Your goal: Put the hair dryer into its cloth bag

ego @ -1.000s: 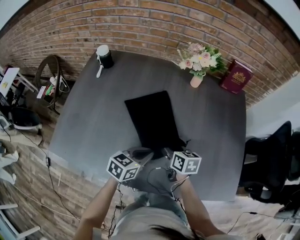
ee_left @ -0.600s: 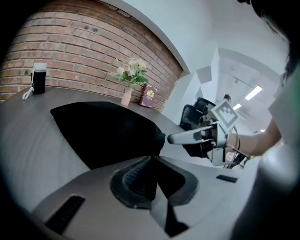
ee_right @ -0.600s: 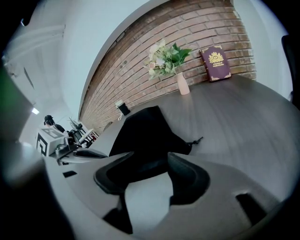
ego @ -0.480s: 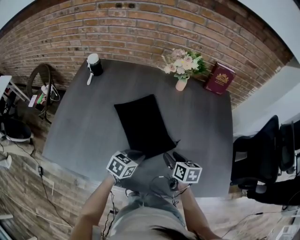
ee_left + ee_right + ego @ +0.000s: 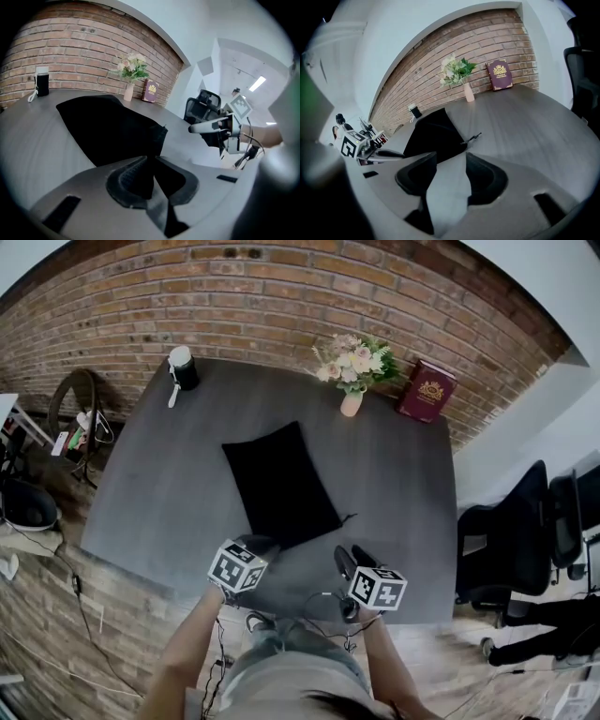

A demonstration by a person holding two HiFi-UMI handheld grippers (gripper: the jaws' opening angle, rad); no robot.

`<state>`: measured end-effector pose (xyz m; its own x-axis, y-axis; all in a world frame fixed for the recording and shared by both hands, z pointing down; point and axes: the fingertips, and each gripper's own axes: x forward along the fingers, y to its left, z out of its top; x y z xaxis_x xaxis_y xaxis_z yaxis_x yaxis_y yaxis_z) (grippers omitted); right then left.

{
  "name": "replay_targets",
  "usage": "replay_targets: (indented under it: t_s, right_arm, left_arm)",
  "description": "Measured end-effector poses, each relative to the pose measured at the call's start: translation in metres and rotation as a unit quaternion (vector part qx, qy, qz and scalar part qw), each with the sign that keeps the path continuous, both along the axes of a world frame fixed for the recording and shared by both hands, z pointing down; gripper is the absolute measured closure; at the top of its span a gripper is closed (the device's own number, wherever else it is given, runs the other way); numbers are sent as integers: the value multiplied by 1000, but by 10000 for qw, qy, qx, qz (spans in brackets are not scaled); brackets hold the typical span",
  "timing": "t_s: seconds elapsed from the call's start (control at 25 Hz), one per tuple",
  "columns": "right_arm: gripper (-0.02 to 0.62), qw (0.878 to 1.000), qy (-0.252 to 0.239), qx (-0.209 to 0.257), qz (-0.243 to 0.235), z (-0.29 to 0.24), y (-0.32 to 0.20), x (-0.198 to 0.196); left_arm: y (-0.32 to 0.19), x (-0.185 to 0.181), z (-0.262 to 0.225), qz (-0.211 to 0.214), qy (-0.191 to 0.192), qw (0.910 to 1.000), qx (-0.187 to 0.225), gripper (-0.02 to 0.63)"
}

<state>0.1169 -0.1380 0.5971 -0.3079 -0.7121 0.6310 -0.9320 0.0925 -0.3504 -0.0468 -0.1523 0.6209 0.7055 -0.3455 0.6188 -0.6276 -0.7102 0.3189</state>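
Note:
The black cloth bag [image 5: 279, 486] lies plump on the grey table [image 5: 403, 484], its drawstring end [image 5: 474, 136] trailing off the near right corner. No hair dryer shows outside it. My left gripper [image 5: 260, 544] sits at the bag's near corner, and in the left gripper view its jaws [image 5: 151, 159] pinch black cloth. My right gripper [image 5: 350, 557] hovers just right of that corner, near the table's front edge. Its jaws [image 5: 452, 157] have just been closing; they stand apart with only bare table between them.
A vase of flowers [image 5: 349, 371] and a red book [image 5: 427, 390] stand at the back by the brick wall. A small black object with a white top [image 5: 180, 367] is at the back left. An office chair [image 5: 511, 531] stands off the table's right side.
The right gripper has pulled away from the bag's near end, to the right. The left gripper has stayed at the bag's near corner and sunk a little.

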Motion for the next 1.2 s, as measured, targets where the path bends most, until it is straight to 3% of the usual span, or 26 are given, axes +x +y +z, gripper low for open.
replay_targets:
  t_s: [0.24, 0.44, 0.52, 0.68, 0.8, 0.92, 1.04, 1.2]
  right_arm:
    - [397, 9992, 122, 365, 48, -25, -5, 2]
    - [402, 9946, 284, 970, 218, -73, -22, 21]
    - [413, 9897, 397, 1326, 357, -100, -32, 33]
    - [464, 9717, 593, 2169, 721, -162, -45, 52]
    - [491, 9545, 654, 2755, 938, -205, -50, 57]
    - [514, 9372, 625, 3235, 1142, -239, -50, 60]
    - [570, 9249, 662, 3504, 1318, -254, -48, 62]
    - [597, 9247, 700, 3462, 1417, -249, -43, 63]
  left_arm:
    - [-1, -14, -23, -731, 429, 9952, 486, 533]
    - [-8, -49, -70, -1639, 882, 9771, 1033, 529]
    - [-18, -71, -100, -2139, 996, 9616, 1401, 529]
    - [-34, -120, -169, -3098, 1154, 9169, 2238, 537]
    - [-39, -146, -216, -3527, 1247, 8845, 2789, 565]
    - [-42, -160, -253, -3796, 1281, 8584, 3204, 586]
    - [-43, -170, -274, -4006, 1318, 8399, 3417, 594]
    - [-47, -174, -280, -4092, 1363, 8350, 3416, 597]
